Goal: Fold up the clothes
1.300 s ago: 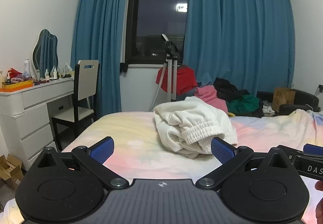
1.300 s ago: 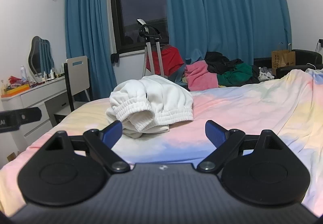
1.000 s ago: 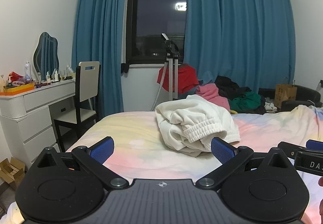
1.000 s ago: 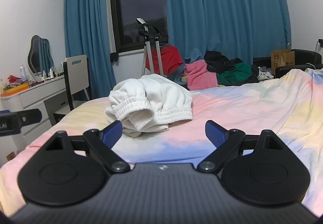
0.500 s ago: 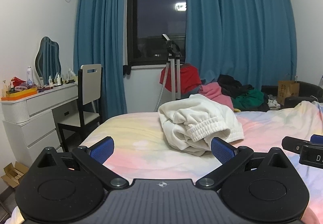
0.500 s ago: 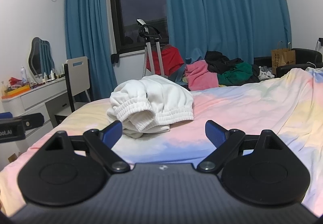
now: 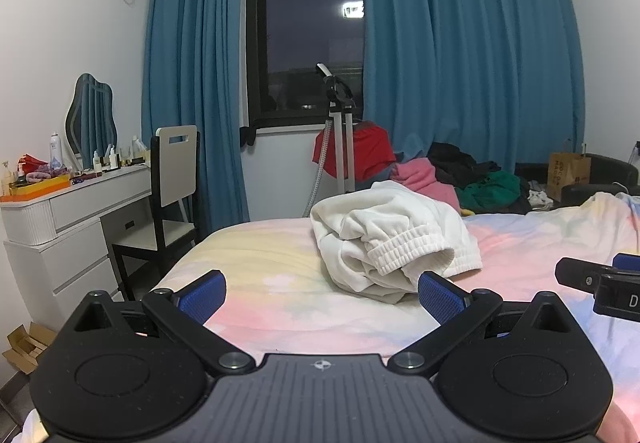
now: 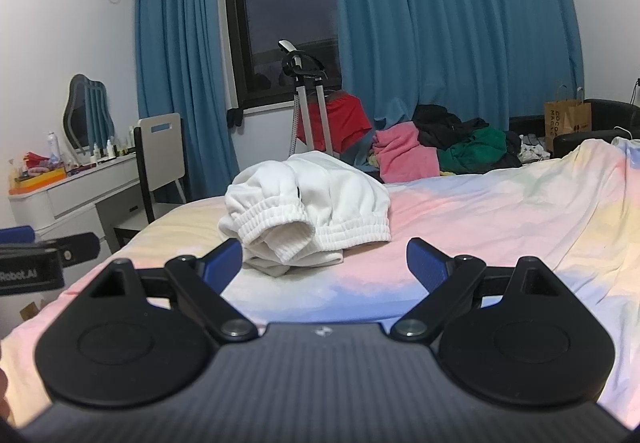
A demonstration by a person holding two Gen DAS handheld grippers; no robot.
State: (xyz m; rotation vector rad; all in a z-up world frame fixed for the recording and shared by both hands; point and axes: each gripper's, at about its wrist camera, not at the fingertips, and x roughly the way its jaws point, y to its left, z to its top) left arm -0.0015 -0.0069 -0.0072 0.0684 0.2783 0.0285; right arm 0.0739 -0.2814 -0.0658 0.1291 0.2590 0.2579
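Observation:
A crumpled white garment point(image 7: 390, 241) with ribbed elastic cuffs lies bunched on the pastel bed sheet point(image 7: 272, 295). It also shows in the right wrist view point(image 8: 308, 207). My left gripper point(image 7: 322, 297) is open and empty, held low over the near part of the bed, short of the garment. My right gripper point(image 8: 325, 263) is open and empty, also short of the garment. The right gripper shows at the right edge of the left wrist view point(image 7: 600, 285); the left gripper shows at the left edge of the right wrist view point(image 8: 36, 255).
A white dressing table point(image 7: 68, 219) with bottles and a chair point(image 7: 172, 195) stand left of the bed. A garment steamer stand point(image 7: 340, 139) and a pile of clothes point(image 7: 468, 179) are behind the bed. Blue curtains point(image 7: 460, 43) cover the back wall.
The left wrist view has shifted a little to the left and tilted up. The garment has not moved. Both grippers stay open.

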